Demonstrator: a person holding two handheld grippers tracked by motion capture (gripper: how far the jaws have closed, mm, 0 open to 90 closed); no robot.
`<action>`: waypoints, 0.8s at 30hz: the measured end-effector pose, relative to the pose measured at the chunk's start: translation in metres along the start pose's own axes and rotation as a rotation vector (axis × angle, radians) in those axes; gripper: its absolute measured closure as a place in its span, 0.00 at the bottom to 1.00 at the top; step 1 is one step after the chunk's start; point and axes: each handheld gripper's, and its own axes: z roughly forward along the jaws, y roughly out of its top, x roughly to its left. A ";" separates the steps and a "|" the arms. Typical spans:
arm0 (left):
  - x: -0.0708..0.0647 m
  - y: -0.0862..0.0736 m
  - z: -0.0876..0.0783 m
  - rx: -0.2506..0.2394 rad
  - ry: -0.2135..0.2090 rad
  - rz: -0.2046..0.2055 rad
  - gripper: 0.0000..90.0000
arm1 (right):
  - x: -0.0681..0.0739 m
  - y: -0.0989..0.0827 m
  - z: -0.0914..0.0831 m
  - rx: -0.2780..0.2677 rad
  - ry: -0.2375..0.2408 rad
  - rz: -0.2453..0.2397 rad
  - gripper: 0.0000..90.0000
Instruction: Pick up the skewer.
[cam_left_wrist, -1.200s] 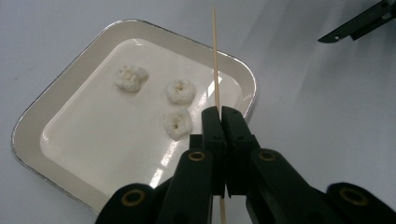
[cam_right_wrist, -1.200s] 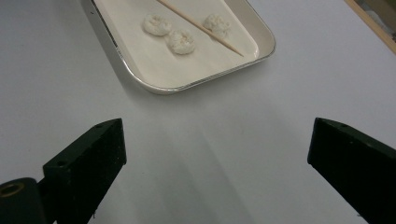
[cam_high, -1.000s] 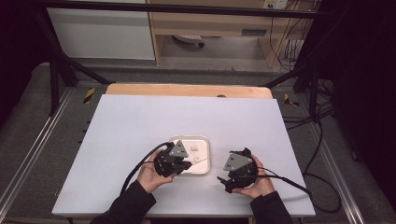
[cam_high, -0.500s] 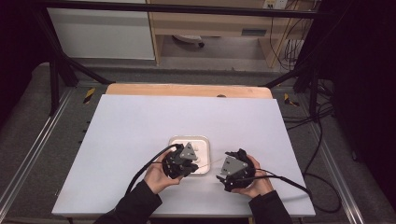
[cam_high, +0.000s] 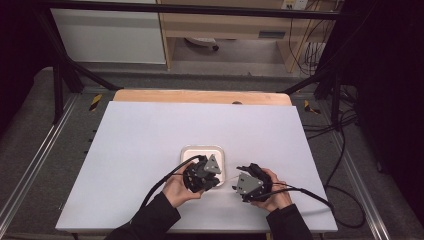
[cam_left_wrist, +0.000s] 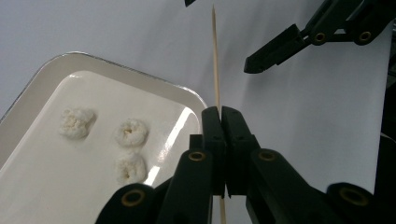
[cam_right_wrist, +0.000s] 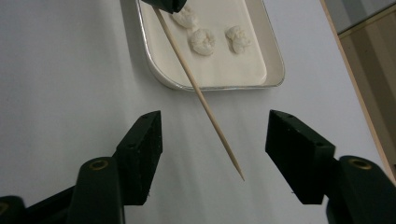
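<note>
Thin wooden skewer (cam_right_wrist: 198, 91) sits clamped in my left gripper (cam_left_wrist: 220, 122), its tip between my right gripper's (cam_right_wrist: 214, 137) parted, just-closing jaws, untouched; behind lies a white rectangular tray (cam_right_wrist: 273, 70) with 3 pale dough rings (cam_right_wrist: 201, 41).

Both forearms enter the high view from six o'clock, dark-sleeved, each hand wrapped around a gripper body. The left gripper (cam_high: 202, 175) points toward three o'clock, its jaws pressed together on a thin wooden skewer (cam_left_wrist: 215, 60). The right gripper (cam_high: 239, 182) faces it, pointing toward nine o'clock; its jaws have just been closing and stand apart, touching nothing.
</note>
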 end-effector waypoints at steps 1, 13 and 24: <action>0.000 0.000 0.001 0.004 -0.002 0.004 0.99 | 0.000 0.000 0.000 0.007 0.001 -0.020 0.45; -0.006 0.010 0.009 0.019 -0.021 0.021 0.99 | 0.006 -0.003 0.000 0.024 0.018 -0.163 0.66; -0.011 0.013 0.012 0.022 -0.034 0.044 0.99 | 0.007 -0.005 0.000 0.032 0.042 -0.237 0.82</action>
